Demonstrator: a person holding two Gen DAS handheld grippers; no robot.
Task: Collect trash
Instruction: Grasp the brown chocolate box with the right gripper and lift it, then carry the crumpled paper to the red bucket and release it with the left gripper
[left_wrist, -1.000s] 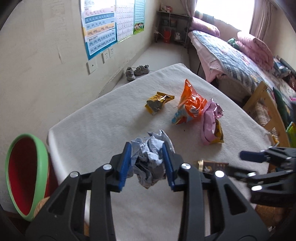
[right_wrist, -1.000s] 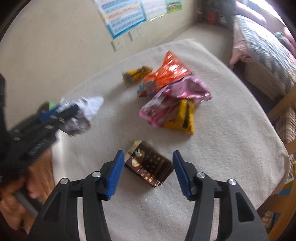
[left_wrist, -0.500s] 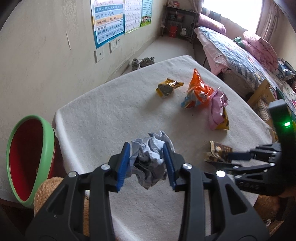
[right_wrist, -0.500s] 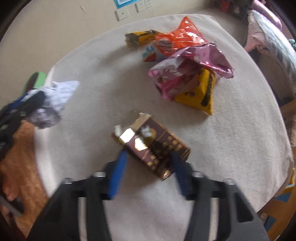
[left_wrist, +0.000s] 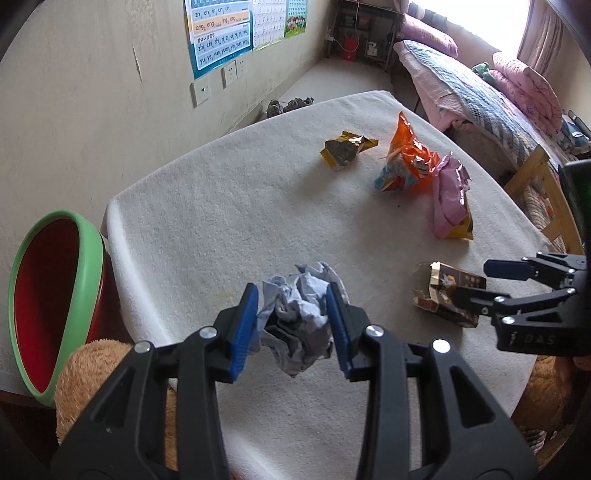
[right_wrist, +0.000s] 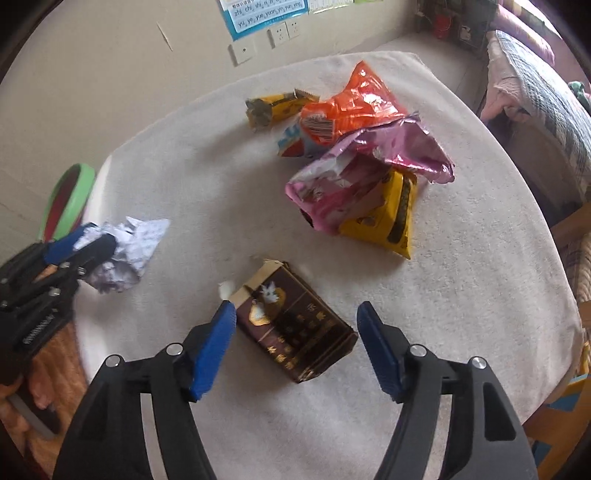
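The left tool (left_wrist: 291, 328) clamps a crumpled paper wad (left_wrist: 297, 314) between its blue pads, above the near edge of the white-covered counter (left_wrist: 240, 206). The right tool (right_wrist: 295, 343) is opening, jaws wide on either side of the brown carton (right_wrist: 291, 325), which lies on the counter. Beyond the carton lie the pink-and-yellow bag (right_wrist: 354, 195), orange bag (right_wrist: 343, 107) and small yellow wrapper (right_wrist: 277, 107). Left of the counter stands a green-rimmed bin (left_wrist: 55, 295).

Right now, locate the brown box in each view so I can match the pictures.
Left wrist view: the brown box lies at the right, on the white cloth, at the fingertips of the right hand-held gripper.
Right wrist view: lower centre, between that hand-held gripper's opening blue pads.
Shared landmark: the pink bag beyond the box.
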